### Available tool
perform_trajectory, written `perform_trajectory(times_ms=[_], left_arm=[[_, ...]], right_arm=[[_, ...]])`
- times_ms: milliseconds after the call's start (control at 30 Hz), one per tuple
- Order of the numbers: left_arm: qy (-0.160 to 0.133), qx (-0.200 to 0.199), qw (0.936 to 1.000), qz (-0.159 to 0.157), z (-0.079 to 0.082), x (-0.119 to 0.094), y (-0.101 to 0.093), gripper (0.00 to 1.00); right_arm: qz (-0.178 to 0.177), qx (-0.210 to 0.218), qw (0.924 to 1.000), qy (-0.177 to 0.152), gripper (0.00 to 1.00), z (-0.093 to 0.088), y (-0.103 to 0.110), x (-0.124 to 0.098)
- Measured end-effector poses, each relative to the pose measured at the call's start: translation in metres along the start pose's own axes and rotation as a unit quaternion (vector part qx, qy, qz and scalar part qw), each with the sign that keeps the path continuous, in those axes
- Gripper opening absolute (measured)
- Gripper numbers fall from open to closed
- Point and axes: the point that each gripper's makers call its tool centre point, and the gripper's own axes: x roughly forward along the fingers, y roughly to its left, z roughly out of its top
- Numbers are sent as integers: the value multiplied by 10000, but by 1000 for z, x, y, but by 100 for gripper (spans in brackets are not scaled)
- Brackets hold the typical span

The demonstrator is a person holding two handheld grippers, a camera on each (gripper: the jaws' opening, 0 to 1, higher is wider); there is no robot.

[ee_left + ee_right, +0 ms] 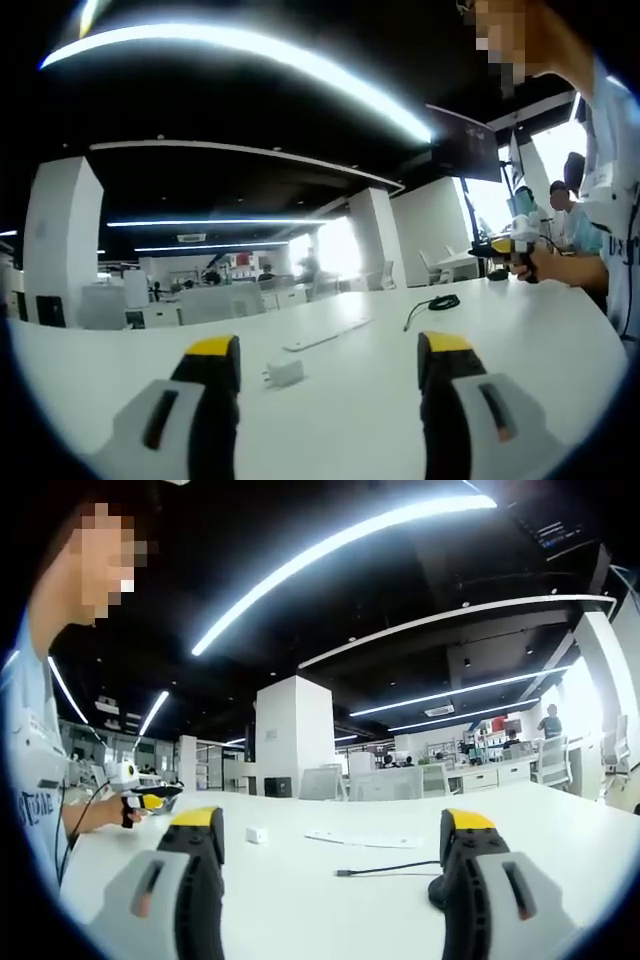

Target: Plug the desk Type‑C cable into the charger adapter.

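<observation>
1. On the white table [520, 340] we see the left tool [330, 365] with its jaws spread wide and nothing between them; the white charger adapter [284, 373] lies on the table in the gap between them, nearer the left jaw and a little beyond its tip.
2. In the left gripper view we also find the black cable [432, 304] lying coiled farther off to the right, and a flat white strip [327, 335] between it and the adapter.
3. At that view's right edge a person's hand [540, 262] holds the right tool above the table.
4. In the right gripper view we see the right tool [331, 845] likewise released and bare, with the cable's plug end [345, 873] lying straight between its jaws and the coil beside the right jaw.
5. There the adapter [257, 834] sits well beyond, just past the left jaw tip, and the left tool shows at the far left.
</observation>
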Motion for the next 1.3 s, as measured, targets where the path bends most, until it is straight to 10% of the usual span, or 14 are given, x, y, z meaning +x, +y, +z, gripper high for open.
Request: perform_trajectory(times_ms=[1300], left_arm=[[270, 257, 9991, 214, 3, 11, 8, 71]], right_arm=[[70, -247, 9990, 362, 88, -3, 2, 13]])
